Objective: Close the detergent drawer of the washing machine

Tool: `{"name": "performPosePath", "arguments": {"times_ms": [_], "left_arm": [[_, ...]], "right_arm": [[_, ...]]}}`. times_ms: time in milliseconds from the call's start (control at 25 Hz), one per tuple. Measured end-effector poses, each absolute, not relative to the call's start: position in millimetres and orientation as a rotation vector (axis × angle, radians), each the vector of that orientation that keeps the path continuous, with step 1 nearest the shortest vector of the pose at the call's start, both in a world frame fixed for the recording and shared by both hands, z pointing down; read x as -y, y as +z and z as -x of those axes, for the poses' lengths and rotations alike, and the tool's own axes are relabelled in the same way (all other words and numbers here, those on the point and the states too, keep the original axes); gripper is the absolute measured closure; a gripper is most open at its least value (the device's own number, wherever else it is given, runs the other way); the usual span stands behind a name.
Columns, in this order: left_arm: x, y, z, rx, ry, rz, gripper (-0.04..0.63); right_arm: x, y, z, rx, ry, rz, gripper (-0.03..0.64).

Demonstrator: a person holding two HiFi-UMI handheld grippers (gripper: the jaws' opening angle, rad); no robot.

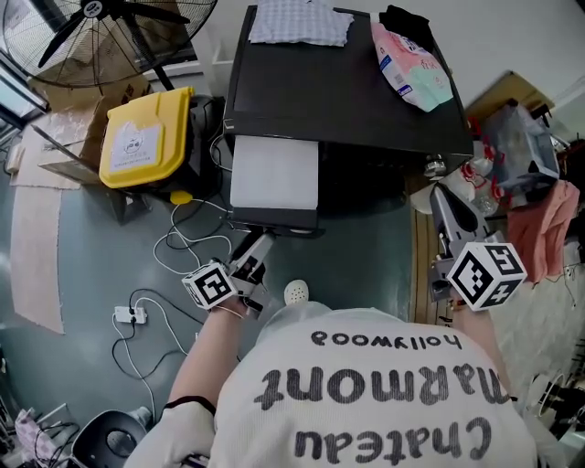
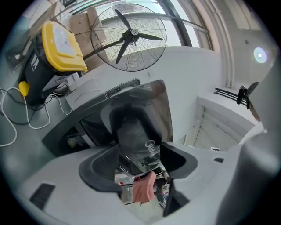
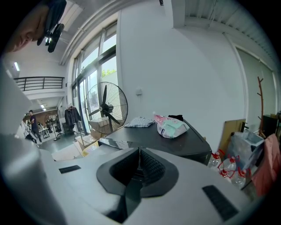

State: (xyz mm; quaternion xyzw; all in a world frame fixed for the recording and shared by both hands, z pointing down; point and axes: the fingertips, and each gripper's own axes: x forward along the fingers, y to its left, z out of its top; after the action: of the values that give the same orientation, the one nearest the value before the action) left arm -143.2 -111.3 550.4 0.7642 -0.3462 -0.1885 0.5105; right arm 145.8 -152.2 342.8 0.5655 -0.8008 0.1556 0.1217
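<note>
The washing machine [image 1: 347, 91] has a black top, and its white detergent drawer [image 1: 274, 174] is pulled out toward me. My left gripper [image 1: 259, 245] points at the drawer's front edge from just below. In the left gripper view, the left gripper [image 2: 138, 163] is open, with the drawer's shiny dark front [image 2: 136, 127] filling the gap between its jaws; whether it touches is unclear. My right gripper [image 1: 440, 199] hangs off the machine's right front corner. In the right gripper view, the right gripper [image 3: 139, 166] is shut with nothing in it, and the machine top [image 3: 153, 138] lies ahead.
A checked cloth [image 1: 300, 23] and a pink-green packet [image 1: 411, 69] lie on the machine. A yellow-lidded bin [image 1: 146, 137] stands left of the drawer, with a big fan [image 1: 101, 23] behind. Cables [image 1: 174, 247] trail on the floor. Bottles [image 1: 475, 178] and pink fabric [image 1: 548, 228] crowd the right.
</note>
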Motion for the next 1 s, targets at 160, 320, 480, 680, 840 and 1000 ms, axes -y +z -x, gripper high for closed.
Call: {"name": "performPosePath", "arguments": {"times_ms": [160,320,480,680,840,1000], "left_arm": [[113.8,541.5,141.2,0.822,-0.471,-1.866,0.305],[113.3,538.7,140.3,0.806,-0.470,-1.861,0.318],[114.8,533.5,140.4,0.797,-0.495,-1.843,0.331],[116.7,530.2,137.9,0.788,-0.506,-1.856,0.339],[119.7,528.5,134.1,0.786,-0.506,-1.853,0.345],[120.5,528.6,132.6,0.795,-0.506,-1.845,0.350]], "right_arm": [[151.4,343.6,-145.0,2.341,0.453,-1.657,0.583],[151.8,345.2,-144.2,2.344,0.460,-1.672,0.583],[154.1,347.5,-137.7,2.357,0.470,-1.674,0.583],[155.0,351.5,-131.5,2.367,0.478,-1.655,0.583],[161.7,352.1,-134.3,2.372,0.489,-1.651,0.583],[174.8,351.1,-131.2,2.396,0.485,-1.617,0.583]]}}
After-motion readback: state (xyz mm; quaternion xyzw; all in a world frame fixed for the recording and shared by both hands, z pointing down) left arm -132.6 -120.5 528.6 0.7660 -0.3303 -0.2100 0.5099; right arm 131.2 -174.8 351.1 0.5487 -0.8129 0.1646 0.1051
